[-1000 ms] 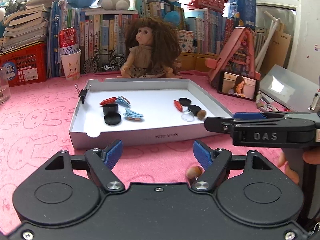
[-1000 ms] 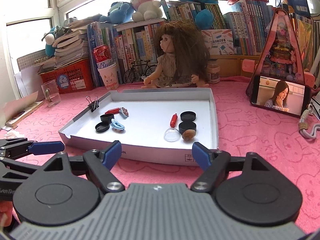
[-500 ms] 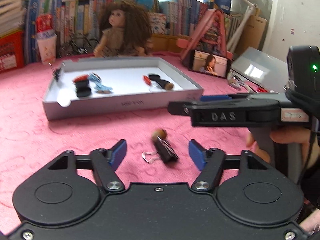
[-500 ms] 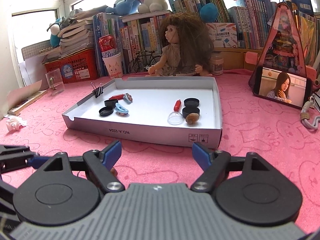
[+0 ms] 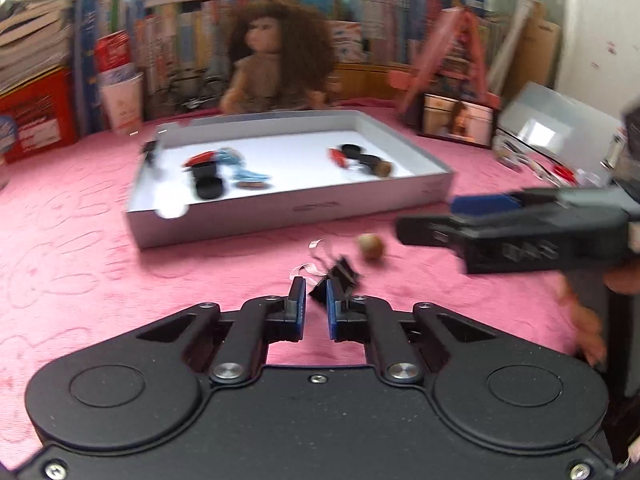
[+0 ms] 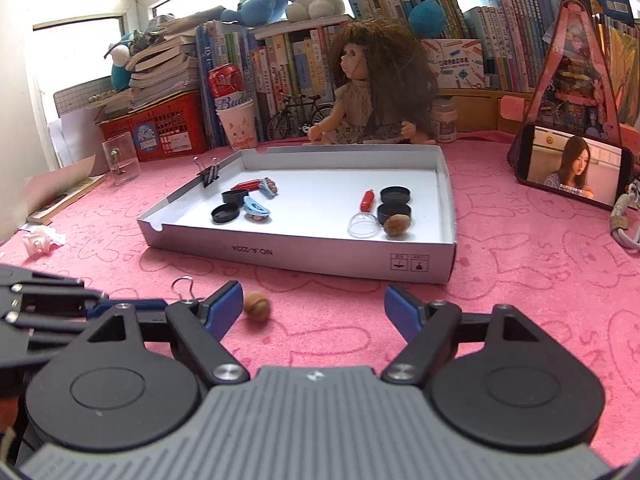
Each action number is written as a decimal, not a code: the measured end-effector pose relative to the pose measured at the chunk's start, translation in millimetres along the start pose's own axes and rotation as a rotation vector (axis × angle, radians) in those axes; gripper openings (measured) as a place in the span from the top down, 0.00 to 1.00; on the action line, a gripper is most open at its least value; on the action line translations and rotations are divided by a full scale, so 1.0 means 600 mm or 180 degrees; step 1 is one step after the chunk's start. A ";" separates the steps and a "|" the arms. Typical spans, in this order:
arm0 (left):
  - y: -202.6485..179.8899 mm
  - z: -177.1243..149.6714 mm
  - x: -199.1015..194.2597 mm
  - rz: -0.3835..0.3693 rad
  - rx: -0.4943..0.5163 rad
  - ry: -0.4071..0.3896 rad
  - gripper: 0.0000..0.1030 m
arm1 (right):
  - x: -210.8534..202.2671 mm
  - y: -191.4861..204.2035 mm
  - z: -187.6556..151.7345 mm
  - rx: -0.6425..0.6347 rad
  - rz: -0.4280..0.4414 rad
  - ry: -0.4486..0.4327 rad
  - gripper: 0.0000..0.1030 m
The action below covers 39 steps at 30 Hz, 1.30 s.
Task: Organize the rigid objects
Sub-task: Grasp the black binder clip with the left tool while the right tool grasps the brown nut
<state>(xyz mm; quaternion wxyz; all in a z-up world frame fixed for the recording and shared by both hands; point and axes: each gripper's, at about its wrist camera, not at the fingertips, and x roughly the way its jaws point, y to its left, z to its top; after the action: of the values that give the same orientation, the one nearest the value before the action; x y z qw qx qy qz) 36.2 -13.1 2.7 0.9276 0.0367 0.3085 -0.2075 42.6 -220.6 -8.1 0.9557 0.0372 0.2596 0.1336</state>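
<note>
On a pink-covered bench, the left tool sits low with its jaws drawn narrow around the near end of a black binder clip; motion blur leaves it unclear whether the blue pads actually grip the clip or merely flank it. The clip lies just ahead of the tool, between it and the front wall of the tray, its long axis running away and slightly right, its wire handles trailing to the left. A nut rests just beyond the clip on the right, apart from it and short of the tray.

The right tool hovers with jaws wide and nothing between them. From its own view the nut lies close to its left finger, and only the clip's wire loop shows behind that finger.

The left tool is plainly the nearer one to the clip; the right is better placed for the nut. Judged from this, the clip pickup is under way, and the carry ahead is a short one forward over the tray wall, where caps, hair clips and another nut already lie sorted.
</note>
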 end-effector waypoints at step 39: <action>-0.050 0.016 0.047 0.0529 -0.0542 -0.0074 0.69 | 0.006 0.028 -0.024 -0.0277 -0.0200 0.0011 0.79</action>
<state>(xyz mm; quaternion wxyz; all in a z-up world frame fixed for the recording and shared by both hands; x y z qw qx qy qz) 49.5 -52.4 -4.5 0.9449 -0.0192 0.3101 -0.1033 34.4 -203.3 -20.1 0.9597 -0.0129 0.2563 0.1147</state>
